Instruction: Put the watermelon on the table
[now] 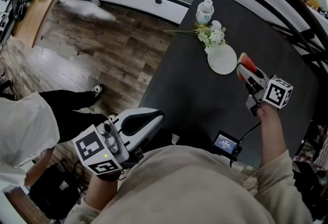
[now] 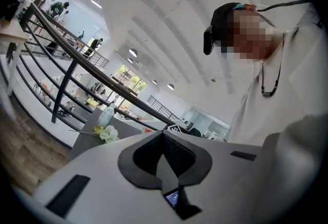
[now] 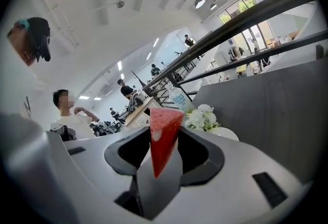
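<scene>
A red wedge of watermelon (image 1: pixel 244 62) with a thin green rind is held above the dark table (image 1: pixel 189 89), just right of a white plate (image 1: pixel 222 59). My right gripper (image 1: pixel 246 70) is shut on it. In the right gripper view the watermelon (image 3: pixel 164 138) stands point-down between the jaws of my right gripper (image 3: pixel 163 148), with the plate (image 3: pixel 223 133) beyond it. My left gripper (image 1: pixel 146 118) hangs low near my body, off the table's near left corner. In its own view the left gripper (image 2: pixel 164 138) is shut with nothing in it.
White flowers (image 1: pixel 211 33) lie beside the plate, and a water bottle (image 1: pixel 205 11) stands at the table's far end. A small screen device (image 1: pixel 226 142) with a cable sits at the near edge. Railings run behind the table. A person's legs (image 1: pixel 72 102) are at the left.
</scene>
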Demonstrator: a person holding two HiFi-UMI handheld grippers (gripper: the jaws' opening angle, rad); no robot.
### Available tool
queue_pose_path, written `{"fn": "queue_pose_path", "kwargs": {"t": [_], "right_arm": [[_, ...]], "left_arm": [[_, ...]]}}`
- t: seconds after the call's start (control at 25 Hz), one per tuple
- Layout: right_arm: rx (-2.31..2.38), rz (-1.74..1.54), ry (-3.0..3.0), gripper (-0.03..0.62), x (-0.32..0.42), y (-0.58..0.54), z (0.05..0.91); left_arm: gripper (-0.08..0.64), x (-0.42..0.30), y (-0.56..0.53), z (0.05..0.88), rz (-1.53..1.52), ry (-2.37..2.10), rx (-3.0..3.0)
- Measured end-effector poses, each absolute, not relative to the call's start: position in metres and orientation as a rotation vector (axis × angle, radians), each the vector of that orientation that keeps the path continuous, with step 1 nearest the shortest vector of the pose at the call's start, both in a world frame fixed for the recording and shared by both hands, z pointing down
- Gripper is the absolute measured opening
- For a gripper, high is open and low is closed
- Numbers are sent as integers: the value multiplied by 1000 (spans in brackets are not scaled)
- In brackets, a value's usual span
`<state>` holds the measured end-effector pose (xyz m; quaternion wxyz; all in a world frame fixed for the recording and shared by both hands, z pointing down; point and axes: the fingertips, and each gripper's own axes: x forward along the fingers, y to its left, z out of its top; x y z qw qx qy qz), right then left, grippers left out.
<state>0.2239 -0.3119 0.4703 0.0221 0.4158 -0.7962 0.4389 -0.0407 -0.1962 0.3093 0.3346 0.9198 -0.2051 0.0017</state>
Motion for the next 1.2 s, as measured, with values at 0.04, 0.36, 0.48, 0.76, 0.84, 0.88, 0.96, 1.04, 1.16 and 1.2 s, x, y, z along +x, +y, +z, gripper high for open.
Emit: {"fn": "queue_pose_path", "kwargs": {"t": [0.04, 0.36, 0.48, 0.76, 0.84, 0.88, 0.96, 1.04, 1.16, 1.2], "right_arm": [[1285, 1360, -2454, 184, 224, -314, 476], [1287, 1374, -2353, 184, 228, -330, 523], [1282, 1390, -2307, 184, 230, -334, 542], [1253, 1401, -2228, 184, 230, -345, 573], [1242, 1403, -2218, 184, 227, -350, 582], [1235, 1407, -2211, 184, 225, -350, 587], [1218, 1410, -2194, 184, 222, -349, 595], [1207, 1401, -2177, 184, 220, -351, 602], [1193, 1383, -2144, 184, 219, -353, 615], [1190, 1377, -2133, 186, 219, -354, 618]], "left_arm": [[3, -42, -195, 310, 4, -540, 2394], [3, -48, -190, 322, -2, -576, 2351], [3, -51, -190, 328, -15, -587, 2327], [3, -55, -188, 337, -26, -600, 2298], [3, -56, -187, 340, -19, -606, 2293], [3, -57, -186, 342, -14, -611, 2286], [3, -60, -183, 345, -7, -622, 2272], [3, -61, -183, 346, -5, -626, 2270], [3, -61, -182, 348, 1, -625, 2266], [3, -61, -181, 349, 4, -626, 2263]]}}
